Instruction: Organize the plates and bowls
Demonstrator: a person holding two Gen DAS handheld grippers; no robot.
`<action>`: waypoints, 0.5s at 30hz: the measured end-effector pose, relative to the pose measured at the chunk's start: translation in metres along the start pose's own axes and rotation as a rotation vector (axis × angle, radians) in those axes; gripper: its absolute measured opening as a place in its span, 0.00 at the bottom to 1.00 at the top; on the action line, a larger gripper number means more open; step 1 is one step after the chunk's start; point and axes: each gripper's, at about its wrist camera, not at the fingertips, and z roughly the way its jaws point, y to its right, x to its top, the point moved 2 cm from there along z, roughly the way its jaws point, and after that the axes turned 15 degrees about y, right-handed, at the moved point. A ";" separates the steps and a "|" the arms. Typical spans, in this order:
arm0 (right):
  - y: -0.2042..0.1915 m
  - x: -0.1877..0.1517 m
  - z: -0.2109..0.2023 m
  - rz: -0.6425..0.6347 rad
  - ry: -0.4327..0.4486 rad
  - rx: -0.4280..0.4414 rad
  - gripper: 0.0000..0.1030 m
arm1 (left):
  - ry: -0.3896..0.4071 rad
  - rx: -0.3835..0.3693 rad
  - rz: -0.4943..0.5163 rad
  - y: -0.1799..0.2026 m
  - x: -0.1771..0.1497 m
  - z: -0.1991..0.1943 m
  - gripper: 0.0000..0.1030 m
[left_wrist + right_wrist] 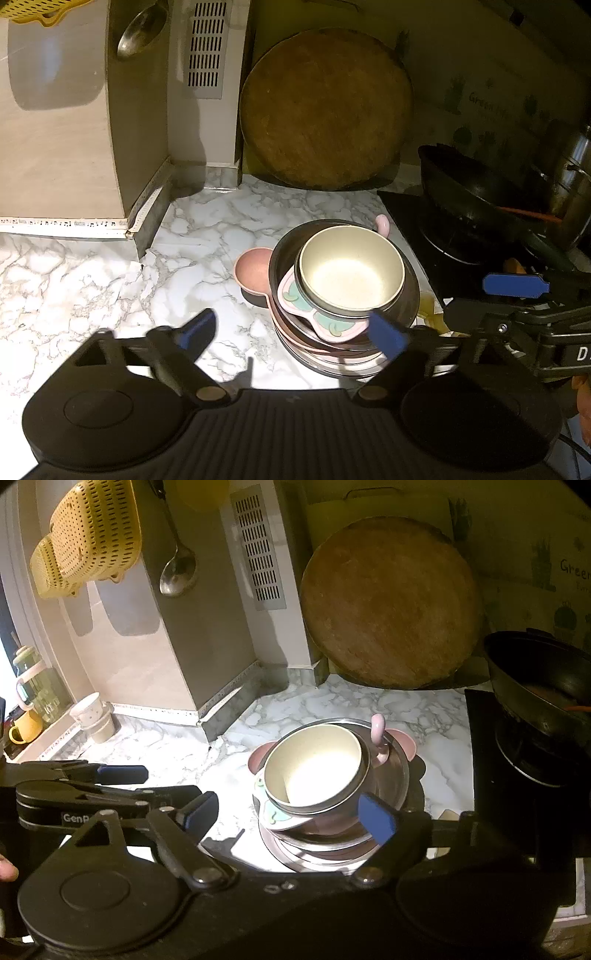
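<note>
On the marble counter (207, 236) sits a stack of plates (332, 354) topped by a cream bowl (351, 269), which tilts inside a dark steel bowl (395, 771). A pink-and-teal divided dish (321, 317) lies under the cream bowl; a pink spoon handle (378, 727) juts up behind. Behind the stack a round wooden board (325, 107) leans on the wall. A black wok (469, 192) stands on the stove to the right. Yellow colanders (88, 535) and a ladle (177, 568) hang at the left. Wall sticker reads "Green"; rest illegible. Left gripper (295, 332) and right gripper (288, 812) both gape wide, empty, near the stack, no contact seen.
</note>
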 end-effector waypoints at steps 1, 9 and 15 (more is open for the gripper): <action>0.000 0.000 -0.002 0.000 0.008 0.005 0.89 | 0.004 0.001 -0.003 0.000 0.000 -0.001 1.00; -0.002 0.000 -0.010 0.005 0.036 0.014 0.94 | 0.022 0.012 0.004 0.004 0.000 -0.007 1.00; -0.004 0.000 -0.013 0.004 0.044 0.023 0.94 | 0.033 0.018 -0.012 0.003 0.001 -0.014 1.00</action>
